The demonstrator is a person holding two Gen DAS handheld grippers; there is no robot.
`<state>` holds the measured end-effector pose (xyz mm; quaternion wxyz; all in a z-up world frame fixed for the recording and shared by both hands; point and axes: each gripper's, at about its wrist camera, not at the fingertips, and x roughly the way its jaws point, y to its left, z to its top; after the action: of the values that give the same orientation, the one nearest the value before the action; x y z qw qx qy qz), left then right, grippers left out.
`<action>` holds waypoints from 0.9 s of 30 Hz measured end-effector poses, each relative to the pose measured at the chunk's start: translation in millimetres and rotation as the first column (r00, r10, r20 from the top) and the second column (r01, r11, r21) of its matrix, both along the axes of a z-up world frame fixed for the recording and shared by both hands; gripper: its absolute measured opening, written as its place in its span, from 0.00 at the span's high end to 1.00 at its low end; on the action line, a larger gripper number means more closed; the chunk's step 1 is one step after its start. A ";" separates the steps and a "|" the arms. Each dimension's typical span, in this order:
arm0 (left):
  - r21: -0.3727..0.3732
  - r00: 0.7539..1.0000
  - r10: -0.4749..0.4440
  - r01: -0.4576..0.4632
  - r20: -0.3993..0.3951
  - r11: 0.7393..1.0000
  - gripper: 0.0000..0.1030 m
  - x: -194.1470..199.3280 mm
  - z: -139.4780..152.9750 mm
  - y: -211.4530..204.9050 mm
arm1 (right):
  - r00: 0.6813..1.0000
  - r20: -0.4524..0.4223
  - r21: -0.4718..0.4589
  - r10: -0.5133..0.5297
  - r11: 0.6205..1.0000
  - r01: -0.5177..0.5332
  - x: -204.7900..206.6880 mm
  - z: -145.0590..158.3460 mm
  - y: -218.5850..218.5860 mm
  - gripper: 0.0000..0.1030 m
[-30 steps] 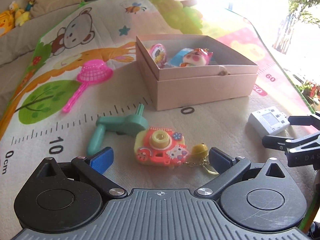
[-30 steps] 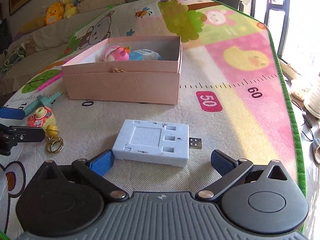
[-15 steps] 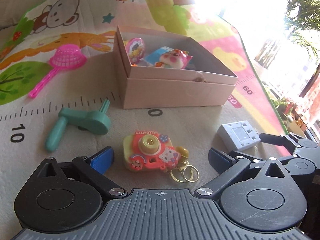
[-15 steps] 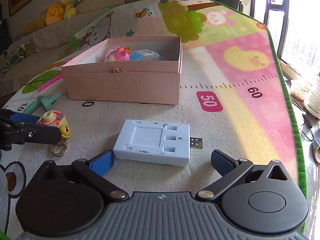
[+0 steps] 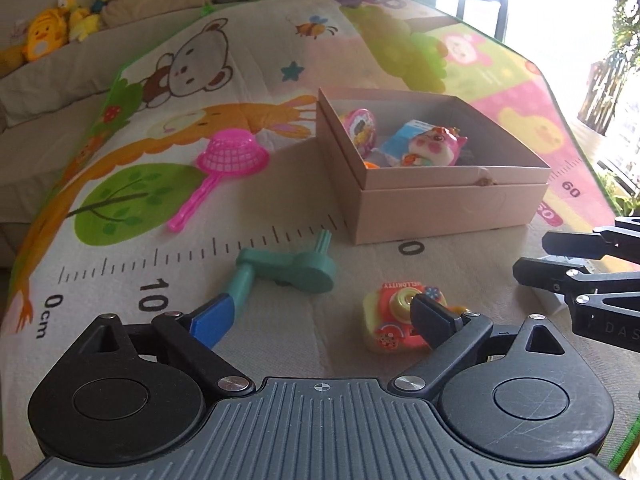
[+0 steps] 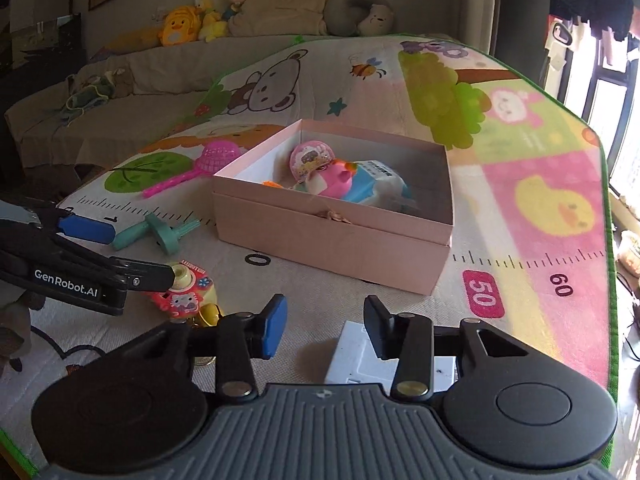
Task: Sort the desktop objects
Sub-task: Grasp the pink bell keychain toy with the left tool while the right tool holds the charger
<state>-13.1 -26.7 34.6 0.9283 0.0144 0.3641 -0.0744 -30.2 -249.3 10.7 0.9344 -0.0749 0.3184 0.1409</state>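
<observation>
In front of the box (image 6: 332,236), my right fingers (image 6: 276,328) have just been closing narrow, empty, the white gadget (image 6: 360,356) off-centre under one, and my left fingers (image 5: 212,320), wide, have been closing around the toy camera (image 5: 384,320): either grip could slip.

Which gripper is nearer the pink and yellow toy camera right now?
Left. The left gripper hangs over the pink and yellow toy camera, one finger across it. The right gripper is off beside it, over a white box.

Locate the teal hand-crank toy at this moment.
In the left wrist view the teal hand-crank toy lies on the mat left of centre, between the pink net scoop and the toy camera.
</observation>
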 end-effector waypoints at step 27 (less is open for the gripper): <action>-0.200 0.908 -0.418 0.405 -0.025 0.892 0.04 -35.3 -16.1 -44.5 | 0.986 -0.025 0.066 -0.167 0.983 0.169 -40.0 1.5 -61.6 0.31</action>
<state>-48.4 -71.2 18.5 0.8757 -0.0001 0.3752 -0.3041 -70.2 -310.9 12.2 0.9419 -0.0147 0.3276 0.0731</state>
